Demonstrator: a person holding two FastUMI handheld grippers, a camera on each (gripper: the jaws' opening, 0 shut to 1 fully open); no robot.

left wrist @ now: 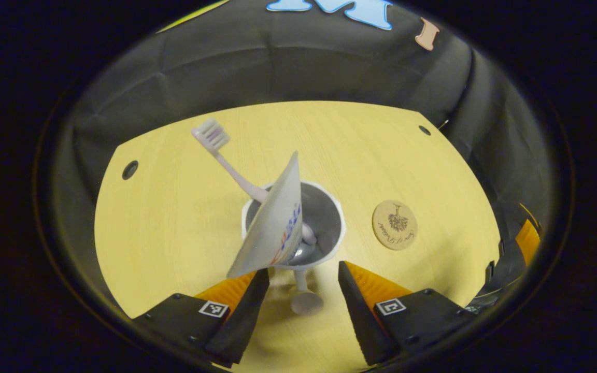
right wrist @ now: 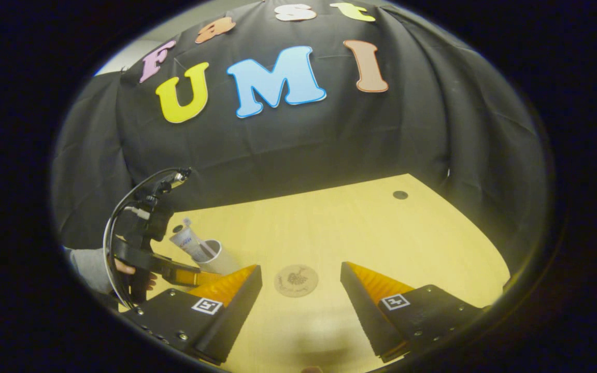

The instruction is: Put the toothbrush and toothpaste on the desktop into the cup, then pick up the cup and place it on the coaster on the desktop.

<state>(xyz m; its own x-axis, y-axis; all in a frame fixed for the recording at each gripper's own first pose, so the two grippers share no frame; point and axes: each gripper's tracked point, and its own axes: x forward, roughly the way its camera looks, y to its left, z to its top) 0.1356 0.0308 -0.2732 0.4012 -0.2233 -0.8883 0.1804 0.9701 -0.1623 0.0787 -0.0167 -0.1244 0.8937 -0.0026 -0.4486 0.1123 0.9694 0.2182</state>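
A pale cup [left wrist: 329, 228] stands on the yellow desktop [left wrist: 174, 223] with a pink-white toothbrush [left wrist: 226, 160] and a white toothpaste tube [left wrist: 275, 223] leaning out of it. My left gripper [left wrist: 303, 269] is open, its fingertips on either side of the cup's near side, with gaps showing. A round cork coaster [left wrist: 395, 225] lies to the right of the cup. In the right gripper view my right gripper [right wrist: 301, 267] is open and holds nothing, above the desktop [right wrist: 381, 238], with the coaster [right wrist: 296, 280] just beyond its fingers. The cup [right wrist: 219, 257] and tube [right wrist: 188, 242] show at left.
The black cloth wall [right wrist: 303, 140] closes the desk at the back and sides. Small dark holes [left wrist: 129, 169] mark the desktop's far corners. A person's hand [right wrist: 122, 268] and grey sleeve hold the left gripper [right wrist: 184, 274]. The right gripper [left wrist: 516, 254] shows at the right edge.
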